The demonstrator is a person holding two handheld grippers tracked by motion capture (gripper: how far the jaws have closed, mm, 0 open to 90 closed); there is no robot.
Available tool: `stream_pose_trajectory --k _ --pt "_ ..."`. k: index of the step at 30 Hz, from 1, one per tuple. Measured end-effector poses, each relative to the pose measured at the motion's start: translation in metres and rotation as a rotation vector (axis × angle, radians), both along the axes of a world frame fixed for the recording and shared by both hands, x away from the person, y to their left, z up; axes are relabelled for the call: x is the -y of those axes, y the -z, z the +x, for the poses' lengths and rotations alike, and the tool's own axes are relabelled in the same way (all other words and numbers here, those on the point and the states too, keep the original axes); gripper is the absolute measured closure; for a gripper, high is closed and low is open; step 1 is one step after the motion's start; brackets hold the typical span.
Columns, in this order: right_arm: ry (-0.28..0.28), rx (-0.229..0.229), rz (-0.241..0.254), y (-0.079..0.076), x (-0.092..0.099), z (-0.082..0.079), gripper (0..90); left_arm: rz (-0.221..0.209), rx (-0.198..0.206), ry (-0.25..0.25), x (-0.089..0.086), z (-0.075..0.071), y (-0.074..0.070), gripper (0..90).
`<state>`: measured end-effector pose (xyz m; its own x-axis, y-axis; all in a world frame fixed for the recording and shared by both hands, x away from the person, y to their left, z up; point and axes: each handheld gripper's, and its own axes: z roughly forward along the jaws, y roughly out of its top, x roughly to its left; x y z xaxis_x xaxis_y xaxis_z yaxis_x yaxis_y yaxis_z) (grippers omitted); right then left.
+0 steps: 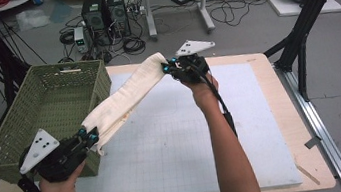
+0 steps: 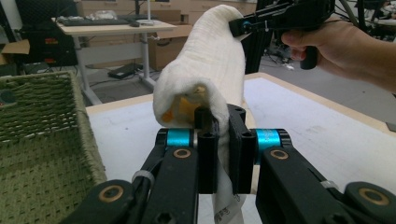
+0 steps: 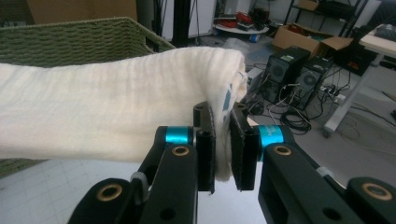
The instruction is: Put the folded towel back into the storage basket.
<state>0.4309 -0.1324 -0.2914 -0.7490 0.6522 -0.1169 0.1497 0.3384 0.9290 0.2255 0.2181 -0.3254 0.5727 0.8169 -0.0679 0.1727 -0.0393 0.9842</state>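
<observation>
A long cream cloth (image 1: 126, 97) hangs stretched in the air between both grippers, above the white gridded mat (image 1: 189, 134). My left gripper (image 1: 91, 136) is shut on its near end, beside the green wicker basket (image 1: 44, 108). Seen in the left gripper view, the cloth (image 2: 210, 70) is pinched between the black jaws of the left gripper (image 2: 223, 154) and rises toward the other hand. My right gripper (image 1: 168, 67) is shut on the far end, held higher over the mat's back edge. Through the right gripper view, the cloth (image 3: 116, 112) runs leftward from the right gripper (image 3: 223, 154).
The basket stands on the table's left side, its rim close under the cloth. The wooden table (image 1: 308, 157) edges the mat all round. Computers and cables (image 1: 106, 14) lie on the floor behind. A black frame leg (image 1: 302, 42) stands at the right.
</observation>
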Motion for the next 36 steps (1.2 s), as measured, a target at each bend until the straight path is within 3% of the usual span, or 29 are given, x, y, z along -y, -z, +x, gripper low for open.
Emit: stream_pose_trajectory --k 5,18,26,31,34,36 --pt "-0.015 0.002 -0.029 0.0 -0.017 0.005 82.1 0.024 0.009 -0.034 -0.009 -0.004 -0.002 83.7" --pt "-0.042 0.025 0.0 -0.004 -0.057 0.017 82.0 0.05 0.017 -0.106 -0.03 -0.012 0.0 83.7" --pt "-0.075 0.036 -0.013 -0.009 -0.095 0.029 82.0 0.032 0.02 -0.155 -0.051 -0.015 -0.001 83.7" --pt "-0.096 0.05 -0.01 -0.016 -0.119 0.034 82.0 0.038 0.052 -0.187 -0.064 -0.019 -0.002 83.7" --pt "-0.109 0.052 -0.026 -0.019 -0.133 0.038 81.9 0.031 0.051 -0.202 -0.074 -0.02 -0.003 83.7" --pt "-0.118 0.058 -0.037 -0.021 -0.151 0.042 82.0 0.027 0.053 -0.217 -0.08 -0.021 -0.004 83.7"
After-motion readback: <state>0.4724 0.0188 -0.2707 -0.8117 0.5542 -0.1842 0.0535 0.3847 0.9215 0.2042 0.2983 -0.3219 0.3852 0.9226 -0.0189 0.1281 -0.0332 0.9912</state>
